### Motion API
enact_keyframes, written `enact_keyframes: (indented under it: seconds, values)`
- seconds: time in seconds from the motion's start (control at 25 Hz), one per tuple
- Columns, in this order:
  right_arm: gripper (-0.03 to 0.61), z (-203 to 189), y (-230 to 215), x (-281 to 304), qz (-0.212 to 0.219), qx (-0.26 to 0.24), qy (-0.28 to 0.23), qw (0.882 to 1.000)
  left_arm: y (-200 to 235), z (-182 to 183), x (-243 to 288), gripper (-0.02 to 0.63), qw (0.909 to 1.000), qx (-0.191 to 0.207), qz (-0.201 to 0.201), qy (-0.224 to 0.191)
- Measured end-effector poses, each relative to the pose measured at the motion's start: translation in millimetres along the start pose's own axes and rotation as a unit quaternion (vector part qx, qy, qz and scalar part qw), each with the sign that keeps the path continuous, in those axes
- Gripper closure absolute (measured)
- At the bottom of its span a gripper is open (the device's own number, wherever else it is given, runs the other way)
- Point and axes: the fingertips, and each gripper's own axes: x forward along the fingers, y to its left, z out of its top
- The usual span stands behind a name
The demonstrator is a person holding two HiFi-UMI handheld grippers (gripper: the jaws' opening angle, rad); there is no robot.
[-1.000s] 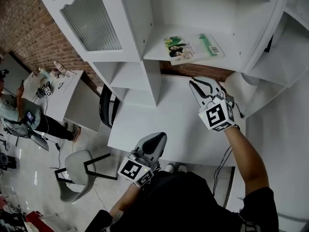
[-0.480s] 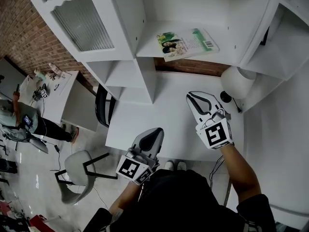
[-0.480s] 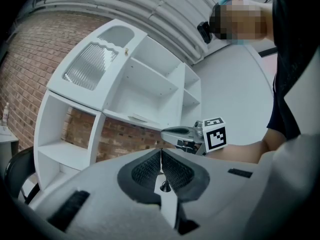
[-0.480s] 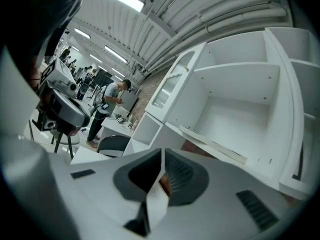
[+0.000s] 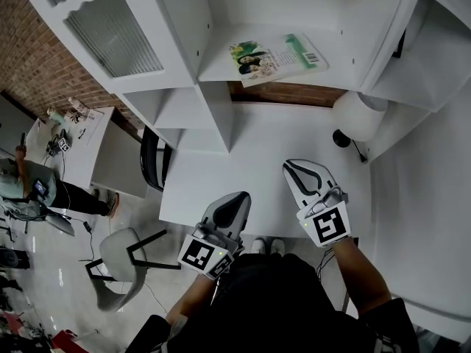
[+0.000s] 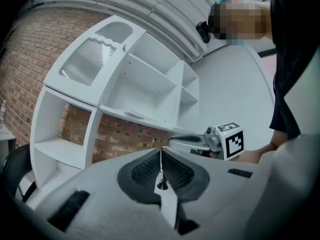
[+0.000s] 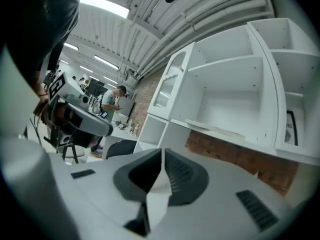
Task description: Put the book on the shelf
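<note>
The book lies flat on the shelf above the counter's far edge. Its cover faces up and its long axis runs along the shelf's front edge, slightly skewed. Both grippers hang over the counter's near edge, well apart from the book. The left gripper has its jaws pressed together on nothing, and the right gripper is likewise closed and empty. The book sits ahead of and above the right gripper, the nearer one. To my eye the placing looks done.

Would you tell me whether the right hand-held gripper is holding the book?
No, the book lies flat on the shelf, while the right hand-held gripper hangs over the desk, jaws together and empty.
</note>
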Motion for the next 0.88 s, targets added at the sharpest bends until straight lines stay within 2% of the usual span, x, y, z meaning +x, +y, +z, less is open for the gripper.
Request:
enact_keyframes:
  seconds: [0.6, 0.88]
  values:
    - [0.539, -35.9, 75.2, -30.8, 0.038, 0.053, 0.021, 0.998, -14.6, -17.1, -3.1, 0.594, 0.9999, -0.003, -0.005, 0.015]
    - [0.540, -44.2, 88.5, -38.6, 0.037, 0.069, 0.024, 0.997, -12.0, -25.9, -10.9, 0.594, 0.9996, -0.005, 0.004, 0.027]
